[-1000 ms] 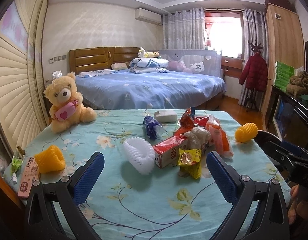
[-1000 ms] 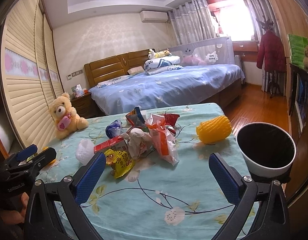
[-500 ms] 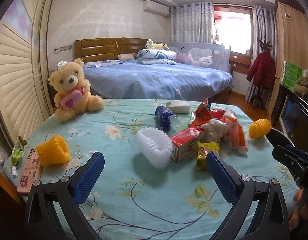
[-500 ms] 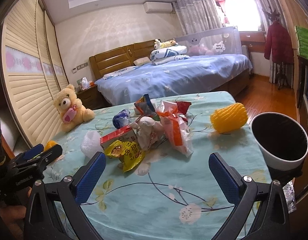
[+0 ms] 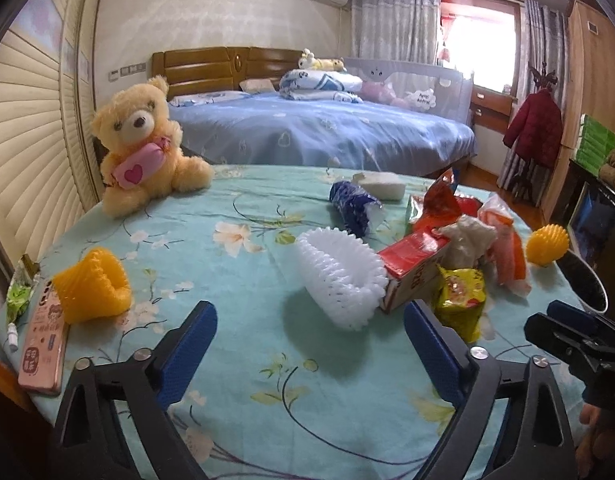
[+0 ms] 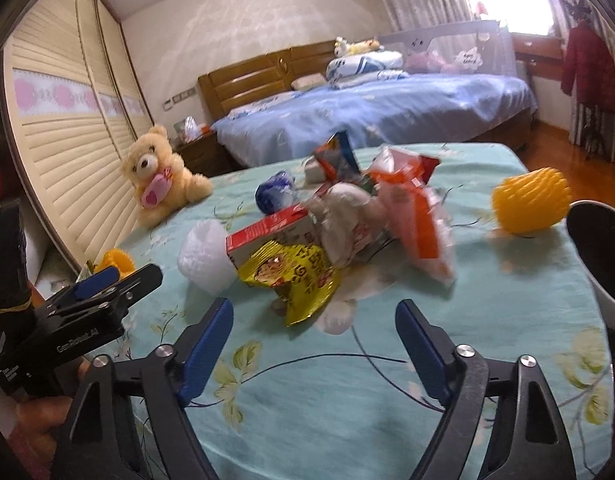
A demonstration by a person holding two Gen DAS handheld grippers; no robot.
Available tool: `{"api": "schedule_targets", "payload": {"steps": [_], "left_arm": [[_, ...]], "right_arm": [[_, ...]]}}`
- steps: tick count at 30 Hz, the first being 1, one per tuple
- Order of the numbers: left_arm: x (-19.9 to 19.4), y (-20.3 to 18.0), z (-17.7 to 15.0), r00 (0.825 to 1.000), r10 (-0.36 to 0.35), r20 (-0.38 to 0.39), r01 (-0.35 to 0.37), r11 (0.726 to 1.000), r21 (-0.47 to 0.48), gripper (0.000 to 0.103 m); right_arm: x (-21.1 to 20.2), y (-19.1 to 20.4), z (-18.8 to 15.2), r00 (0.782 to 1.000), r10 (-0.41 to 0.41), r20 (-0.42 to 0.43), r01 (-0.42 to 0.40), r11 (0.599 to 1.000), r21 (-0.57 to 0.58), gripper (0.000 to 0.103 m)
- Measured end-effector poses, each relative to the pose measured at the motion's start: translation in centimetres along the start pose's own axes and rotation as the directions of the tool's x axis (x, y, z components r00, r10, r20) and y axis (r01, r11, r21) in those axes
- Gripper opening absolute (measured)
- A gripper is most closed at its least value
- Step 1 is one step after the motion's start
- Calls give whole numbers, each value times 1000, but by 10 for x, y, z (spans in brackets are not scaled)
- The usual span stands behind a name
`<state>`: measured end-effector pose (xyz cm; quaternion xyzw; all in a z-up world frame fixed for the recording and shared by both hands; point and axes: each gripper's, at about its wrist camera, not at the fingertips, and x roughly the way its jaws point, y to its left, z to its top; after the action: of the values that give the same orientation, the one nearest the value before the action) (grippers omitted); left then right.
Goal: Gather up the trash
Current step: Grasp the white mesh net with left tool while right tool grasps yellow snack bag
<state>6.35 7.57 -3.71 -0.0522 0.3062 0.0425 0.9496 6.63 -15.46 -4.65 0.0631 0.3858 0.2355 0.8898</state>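
A blue-quilted bed (image 5: 323, 136) stands beneath a bright curtained window (image 5: 479, 48).

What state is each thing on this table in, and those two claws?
Left gripper: open, empty.
Right gripper: open, empty.
Red carton: lying on its side.
Yellow wrapper: crumpled, torn open.
White foam net: lying on its side.
Bin: open.
Teddy bear: sitting upright.

I read only "GenRobot.AI" printed in white on the left gripper (image 6: 77, 322) body; the wrappers' print is too blurred.
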Motion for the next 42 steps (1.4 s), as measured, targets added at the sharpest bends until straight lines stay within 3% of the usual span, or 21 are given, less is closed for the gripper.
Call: {"api": "schedule_targets", "payload": {"steps": [9,13,14,16,17,19,23,31,42], "left_arm": [[42,2,12,994,-69,-79,70,997,14,83],[60,5,15,989,-89,-116,91,996,8,63],[65,7,16,986,-104,-129,105,994,-1,60],[71,8,19,982,-129,-139,128,992,-17,38],[73,10,20,979,-144,-143,142,990,-22,32],[74,11,21,978,-154,-137,153,988,-18,21],[66,6,18,984,-146,-103,147,989,6,17],[35,2,7,986,-150,-74,152,988,14,17],[1,-32,3,966,-243,-88,248,967,59,17]], "right_arm": [[37,5,6,995,27,-101,-27,1000,0,68],[52,4,9,989,41,-140,-41,999,5,60],[55,5,9,988,37,-148,-37,999,1,55],[61,6,9,986,33,-165,-35,999,-10,38],[62,5,9,985,39,-169,-42,999,-10,25],[62,4,9,985,48,-167,-50,999,-9,22],[57,3,7,987,54,-148,-57,998,-16,11],[35,-9,6,991,49,-123,-48,999,5,10],[-4,-38,5,997,8,-75,-4,998,59,10]]}}
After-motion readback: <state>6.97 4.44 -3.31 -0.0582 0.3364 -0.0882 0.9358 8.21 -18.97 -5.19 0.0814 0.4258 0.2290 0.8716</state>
